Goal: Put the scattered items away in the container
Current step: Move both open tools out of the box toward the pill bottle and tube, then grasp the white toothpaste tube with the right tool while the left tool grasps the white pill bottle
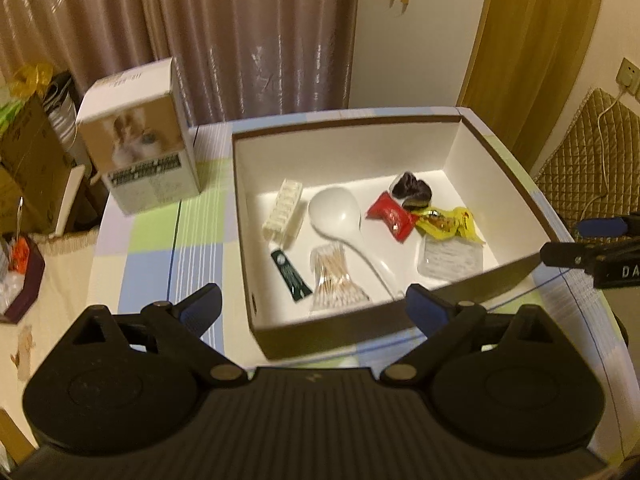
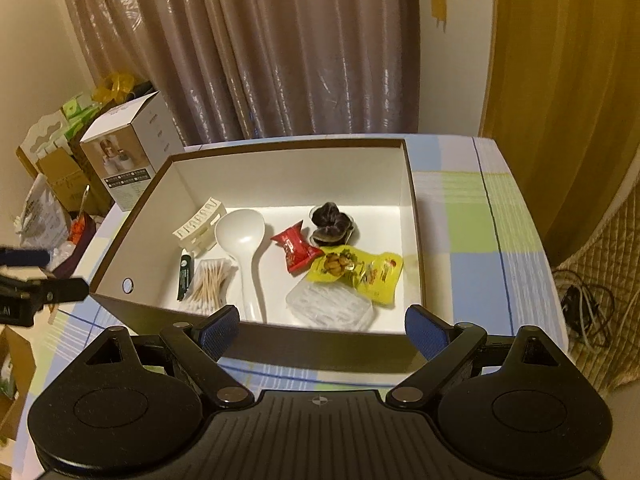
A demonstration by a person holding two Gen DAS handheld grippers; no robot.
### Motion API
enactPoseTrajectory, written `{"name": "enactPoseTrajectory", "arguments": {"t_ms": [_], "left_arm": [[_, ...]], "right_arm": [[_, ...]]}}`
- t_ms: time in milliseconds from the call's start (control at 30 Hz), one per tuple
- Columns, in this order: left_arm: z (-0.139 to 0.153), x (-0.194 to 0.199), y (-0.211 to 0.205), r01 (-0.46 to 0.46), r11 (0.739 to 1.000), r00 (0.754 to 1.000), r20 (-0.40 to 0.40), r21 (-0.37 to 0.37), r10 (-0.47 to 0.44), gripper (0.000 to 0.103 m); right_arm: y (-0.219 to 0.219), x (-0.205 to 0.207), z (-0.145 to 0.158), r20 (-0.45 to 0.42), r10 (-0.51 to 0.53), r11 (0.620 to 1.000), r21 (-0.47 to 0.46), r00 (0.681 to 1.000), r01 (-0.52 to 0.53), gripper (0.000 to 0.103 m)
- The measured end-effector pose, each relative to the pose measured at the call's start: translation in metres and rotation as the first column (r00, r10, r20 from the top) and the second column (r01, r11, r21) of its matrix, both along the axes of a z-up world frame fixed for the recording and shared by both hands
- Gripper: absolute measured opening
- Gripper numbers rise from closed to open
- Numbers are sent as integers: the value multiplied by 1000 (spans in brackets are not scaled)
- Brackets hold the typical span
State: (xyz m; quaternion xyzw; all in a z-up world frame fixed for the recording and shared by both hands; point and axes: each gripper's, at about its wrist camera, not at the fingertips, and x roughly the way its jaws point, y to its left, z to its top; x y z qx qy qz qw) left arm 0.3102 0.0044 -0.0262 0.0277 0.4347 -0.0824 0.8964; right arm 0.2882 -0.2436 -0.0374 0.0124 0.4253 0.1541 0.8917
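Brownish curtains [image 2: 256, 48] are hanging behind a table covered by a pastel checked cloth [image 2: 472, 232], on which a brown cardboard box with a white inside [image 2: 280, 168] is being kept. Inside the box, from its left wall rightward, a white ribbed plastic holder [image 2: 199, 227], a bag of cotton swabs [image 2: 210, 280], a white plastic spoon [image 2: 243, 244], a red sachet [image 2: 295, 249] and a yellow snack packet [image 2: 356, 270] are lying. Both the left gripper [image 1: 314, 308] and the right gripper [image 2: 322, 328] are being held spread wide and empty before the box's near wall.

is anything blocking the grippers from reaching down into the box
Nothing visible does. The box has no lid, and both the left hand-held gripper and right hand-held gripper hover open at its near wall, holding nothing.
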Motion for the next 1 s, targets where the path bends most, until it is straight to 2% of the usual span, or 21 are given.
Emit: {"name": "enactPoseTrajectory", "arguments": {"t_ms": [233, 633, 867, 1000], "left_arm": [[-21, -20, 9, -28, 1000, 999, -41, -13, 27, 96], [-58, -40, 14, -44, 998, 993, -112, -39, 39, 94], [-87, -57, 21, -46, 998, 983, -179, -39, 38, 93], [-95, -59, 34, -66, 998, 980, -191, -22, 61, 93]], "right_arm": [[1, -17, -15, -50, -18, 1000, 13, 999, 18, 95], [-6, -35, -59, -160, -69, 997, 11, 985, 71, 95], [-11, -47, -93, -261, -126, 990, 29, 957, 138, 95], [-9, -49, -106, -302, -151, 984, 49, 941, 173, 95]]}}
